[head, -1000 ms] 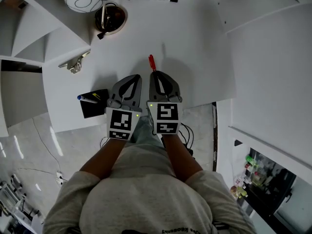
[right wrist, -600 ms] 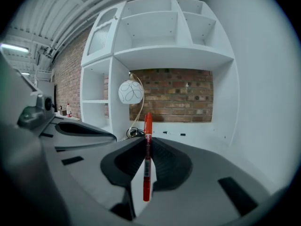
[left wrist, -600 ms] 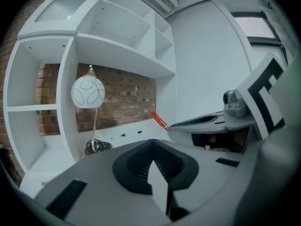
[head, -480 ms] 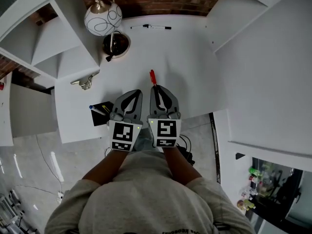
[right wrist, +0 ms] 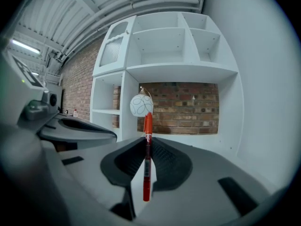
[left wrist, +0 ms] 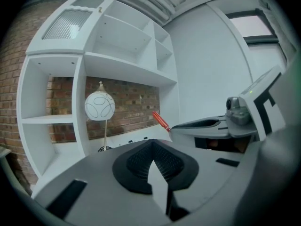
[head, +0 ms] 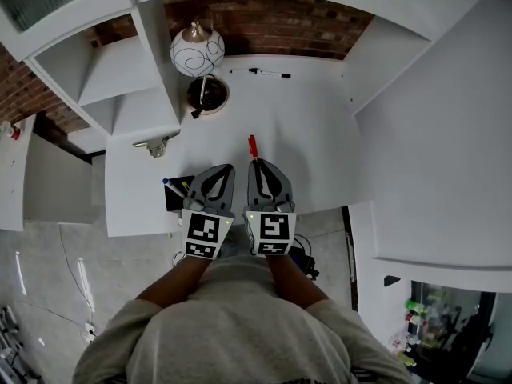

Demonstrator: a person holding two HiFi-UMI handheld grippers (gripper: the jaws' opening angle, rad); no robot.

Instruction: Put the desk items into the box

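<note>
My right gripper point(head: 258, 166) is shut on a red pen point(head: 252, 146), whose tip sticks out forward over the white desk point(head: 304, 134). In the right gripper view the red pen point(right wrist: 147, 154) stands upright between the closed jaws. My left gripper point(head: 222, 170) sits close beside it, shut with nothing in it. In the left gripper view its jaws meet at the left gripper point(left wrist: 151, 149), with the red pen point(left wrist: 161, 120) off to the right. A small black box point(head: 175, 196) with a blue pen point(head: 171, 186) across it lies at the desk's front left, just left of my left gripper.
A black marker point(head: 260, 73) lies at the back of the desk. A white globe lamp point(head: 197, 52) stands over a round dark base point(head: 208, 94). A metal clip point(head: 156, 145) lies at the left. White shelves point(head: 120, 78) flank the desk; a brick wall is behind.
The head view has pulled back and tilted, showing more shelves and brick wall. Both grippers stay side by side, the right one still holding the red pen.
</note>
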